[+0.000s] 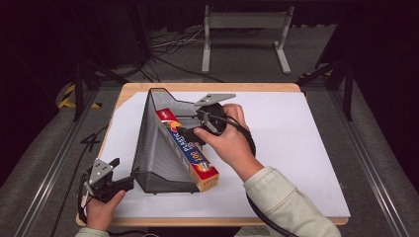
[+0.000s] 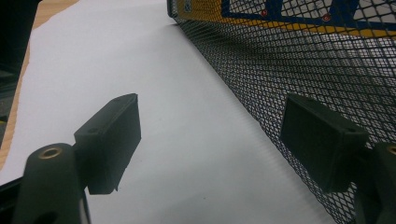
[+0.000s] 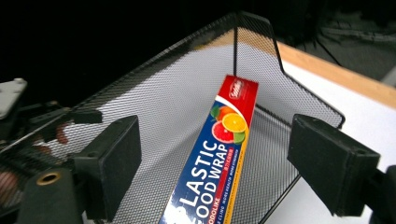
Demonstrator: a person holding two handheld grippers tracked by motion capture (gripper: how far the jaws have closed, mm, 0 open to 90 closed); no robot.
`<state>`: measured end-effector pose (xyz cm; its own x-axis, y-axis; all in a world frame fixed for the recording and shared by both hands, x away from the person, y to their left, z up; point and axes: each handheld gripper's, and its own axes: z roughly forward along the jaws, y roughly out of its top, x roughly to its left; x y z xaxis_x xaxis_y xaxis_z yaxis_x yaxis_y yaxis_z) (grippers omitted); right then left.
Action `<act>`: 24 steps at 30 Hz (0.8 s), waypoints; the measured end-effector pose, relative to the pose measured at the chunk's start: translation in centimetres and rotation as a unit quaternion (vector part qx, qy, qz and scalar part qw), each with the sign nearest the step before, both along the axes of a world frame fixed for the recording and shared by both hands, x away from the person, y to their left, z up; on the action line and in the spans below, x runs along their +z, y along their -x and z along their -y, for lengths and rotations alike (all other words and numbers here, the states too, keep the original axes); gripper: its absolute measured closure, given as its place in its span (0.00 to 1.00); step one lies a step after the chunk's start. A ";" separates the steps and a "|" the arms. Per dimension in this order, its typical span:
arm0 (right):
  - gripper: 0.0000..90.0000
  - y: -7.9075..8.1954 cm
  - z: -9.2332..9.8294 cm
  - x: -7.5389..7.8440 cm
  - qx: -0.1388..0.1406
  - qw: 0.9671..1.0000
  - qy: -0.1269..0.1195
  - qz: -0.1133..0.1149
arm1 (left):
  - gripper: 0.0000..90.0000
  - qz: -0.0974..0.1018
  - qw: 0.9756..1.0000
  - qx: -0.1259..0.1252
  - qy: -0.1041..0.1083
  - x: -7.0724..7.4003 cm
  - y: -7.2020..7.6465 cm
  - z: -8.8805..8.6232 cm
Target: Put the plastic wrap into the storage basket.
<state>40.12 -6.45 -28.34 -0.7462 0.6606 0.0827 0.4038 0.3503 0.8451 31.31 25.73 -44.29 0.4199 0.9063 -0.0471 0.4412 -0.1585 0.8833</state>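
Left tongs (image 1: 129, 180): spread open, held at the mesh tray's (image 1: 148, 148) near corner, likely steadying it.
Right tongs (image 1: 190, 134): parted, nothing gripped, poised over the plastic wrap box (image 1: 190, 150) lying inside the mesh tray.

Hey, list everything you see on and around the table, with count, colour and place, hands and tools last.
Mesh file holder: one, black, left half of the table, lying on its side.
Plastic wrap box: one, blue, red and yellow, lying in the holder, near end sticking out.
White sheet: one, covering the wooden table.
Metal stand: one, grey, floor beyond the table.
Left tongs: black, open, at the holder's near corner.
Right tongs: black, open, over the box.
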 end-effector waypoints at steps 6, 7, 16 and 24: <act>0.19 0.6 2.7 0.4 0.005 1.000 -0.001 0.022 | 0.24 -0.001 1.000 0.001 0.000 0.0 0.0 0.0; 0.18 0.6 3.1 0.5 0.006 1.000 0.000 0.023 | 0.24 -0.003 1.000 0.002 -0.001 0.0 0.0 0.0; 0.17 0.8 7.4 1.5 -0.001 0.999 -0.007 0.032 | 0.24 -0.005 1.000 0.004 -0.004 -0.1 -0.1 0.1; 0.17 1.2 11.7 0.9 -0.018 0.999 -0.010 0.026 | 0.23 -0.006 1.000 0.005 -0.003 -0.2 -0.1 0.0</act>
